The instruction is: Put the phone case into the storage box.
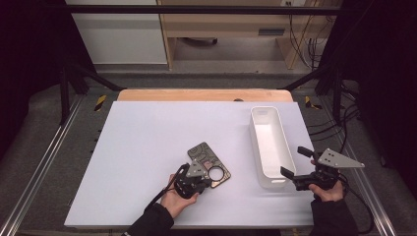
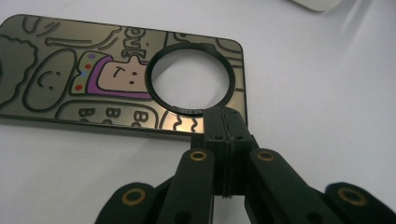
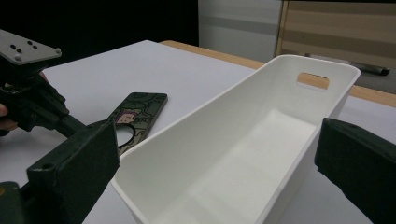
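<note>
My left gripper sits low over the white table, a little right of the middle of its near half, and its jaws are pressed together on the near edge of a dark card, right at the rim of the round hole cut through it. In the left gripper view the closed tips meet on the black ring that lines the hole, with the card stretching away to the left of the ring as a flat, rounded rectangle covered in outlined cartoon figures, one of them on a purple patch. The card lies flat on the table; seen from above, its long axis runs on a diagonal, from the holed end nearest me and toward the right up to the plain end farther away and toward the left. Just to the right of it, close but not touching, stands a long white bin whose long axis runs away from me, almost straight up the table. My right gripper is at the near right corner of that bin, its jaws spread wide apart with the bin's near end between them, the pads clear of its walls.
</note>
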